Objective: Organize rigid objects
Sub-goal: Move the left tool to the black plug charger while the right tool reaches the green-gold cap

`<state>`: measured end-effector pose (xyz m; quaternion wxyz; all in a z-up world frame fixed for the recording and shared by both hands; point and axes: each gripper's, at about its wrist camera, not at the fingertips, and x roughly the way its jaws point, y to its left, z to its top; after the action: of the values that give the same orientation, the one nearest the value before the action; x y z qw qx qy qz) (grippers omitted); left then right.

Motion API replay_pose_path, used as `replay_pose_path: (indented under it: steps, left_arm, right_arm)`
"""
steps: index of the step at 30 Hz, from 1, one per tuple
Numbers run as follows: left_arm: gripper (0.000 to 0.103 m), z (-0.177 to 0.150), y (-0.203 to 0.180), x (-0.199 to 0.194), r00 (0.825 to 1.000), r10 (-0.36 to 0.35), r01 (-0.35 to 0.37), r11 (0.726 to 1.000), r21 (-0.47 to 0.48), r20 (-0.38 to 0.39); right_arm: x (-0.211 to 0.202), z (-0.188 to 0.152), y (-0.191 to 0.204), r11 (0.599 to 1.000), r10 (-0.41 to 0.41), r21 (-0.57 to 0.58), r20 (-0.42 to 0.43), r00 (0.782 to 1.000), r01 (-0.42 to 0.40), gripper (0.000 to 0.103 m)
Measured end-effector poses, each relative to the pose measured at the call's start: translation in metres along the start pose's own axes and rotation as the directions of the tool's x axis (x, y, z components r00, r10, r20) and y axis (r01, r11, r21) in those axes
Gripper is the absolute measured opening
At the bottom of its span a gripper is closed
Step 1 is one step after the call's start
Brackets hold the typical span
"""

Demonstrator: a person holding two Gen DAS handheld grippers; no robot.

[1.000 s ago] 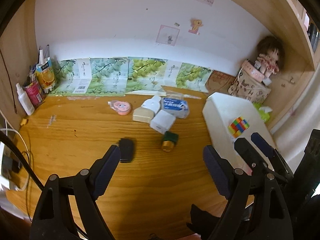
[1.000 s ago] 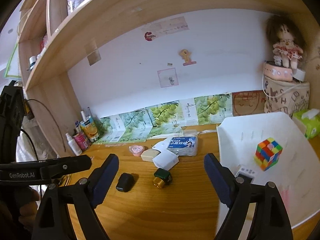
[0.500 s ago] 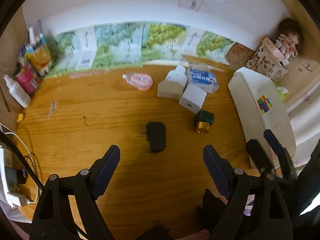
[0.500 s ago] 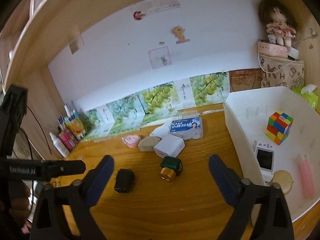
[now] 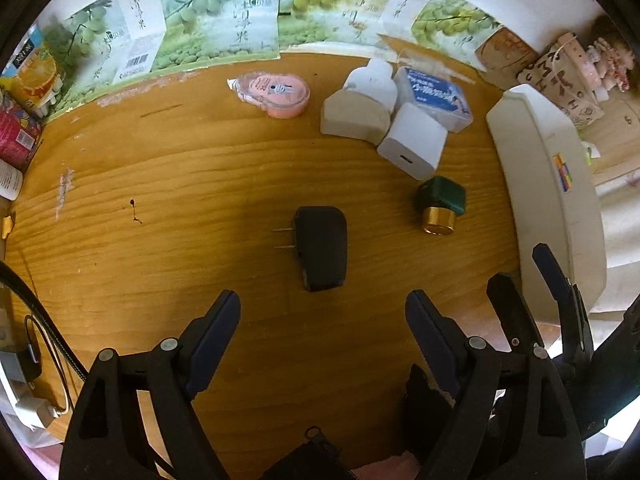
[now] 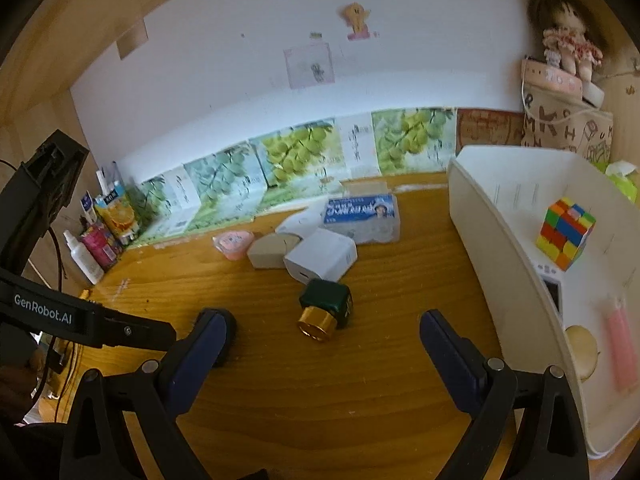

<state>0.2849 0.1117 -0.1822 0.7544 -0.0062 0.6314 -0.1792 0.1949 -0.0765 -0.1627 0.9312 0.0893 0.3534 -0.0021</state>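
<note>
A black plug adapter [image 5: 321, 248] lies on the wooden desk, its prongs pointing left. My left gripper [image 5: 322, 312] is open and empty, hovering just in front of it. A green bottle with a gold cap [image 5: 439, 204] [image 6: 326, 308] lies to the right. My right gripper [image 6: 322, 328] is open and empty, just in front of that bottle. Behind are a white charger cube [image 5: 412, 146] [image 6: 320, 256], a beige case [image 5: 354, 118], a blue-labelled clear box [image 6: 362, 212] and a pink tape dispenser [image 5: 276, 94]. The white bin [image 6: 480, 240] at right holds a colour cube [image 6: 565, 233].
The bin also holds a small white device [image 6: 552, 292], a round beige thing [image 6: 582, 350] and a pink tube [image 6: 622, 354]. Bottles and cartons [image 6: 100, 232] stand at the left wall. Cables [image 5: 36, 344] lie at the desk's left edge. A doll [image 6: 568, 36] sits on a bag.
My left gripper has tilted down and moved in over the black adapter. My right gripper has come lower and closer to the green bottle. Nothing on the desk has moved.
</note>
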Motion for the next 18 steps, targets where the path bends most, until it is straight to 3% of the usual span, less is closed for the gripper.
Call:
replay_pose_path:
  steps: [11, 18]
  left_arm:
    - [0.085, 0.018, 0.003, 0.032, 0.998, 0.017, -0.020, 0.999, -0.049, -0.059]
    - [0.081, 0.025, -0.001, 0.046, 0.996, 0.039, -0.041, 0.999, -0.028, -0.078]
  right_arm:
    - [0.046, -0.002, 0.008, 0.998, 0.018, -0.056, -0.108, 0.994, -0.024, 0.098]
    - [0.065, -0.003, 0.017, 0.994, 0.027, -0.105, -0.133, 0.991, -0.041, 0.098]
